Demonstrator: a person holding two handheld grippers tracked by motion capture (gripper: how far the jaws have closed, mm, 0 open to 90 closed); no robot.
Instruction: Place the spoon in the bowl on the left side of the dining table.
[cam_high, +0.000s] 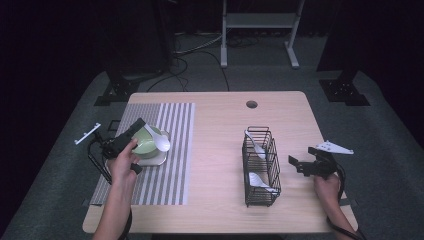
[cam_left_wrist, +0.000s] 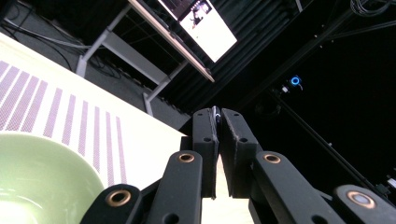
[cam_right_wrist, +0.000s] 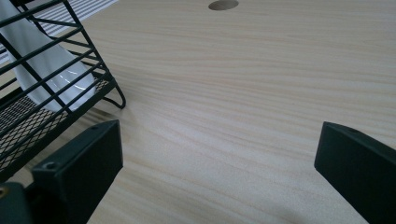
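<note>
Left gripper (cam_high: 134, 129): clenched on spoon (cam_high: 159, 141) handle | right gripper (cam_high: 303, 164): released | seat spoon gently in green bowl (cam_high: 146, 141).

Green bowl (cam_left_wrist: 42, 179) cut off at frame edge

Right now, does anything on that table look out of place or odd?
The white spoon lies tilted across the green bowl rim, its scoop overhanging. Otherwise nothing stands out: the wire rack stands upright, and nothing is spilled.

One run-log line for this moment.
left gripper: shut, at pale green bowl rim | right gripper: open, empty | white spoon: across bowl
</note>
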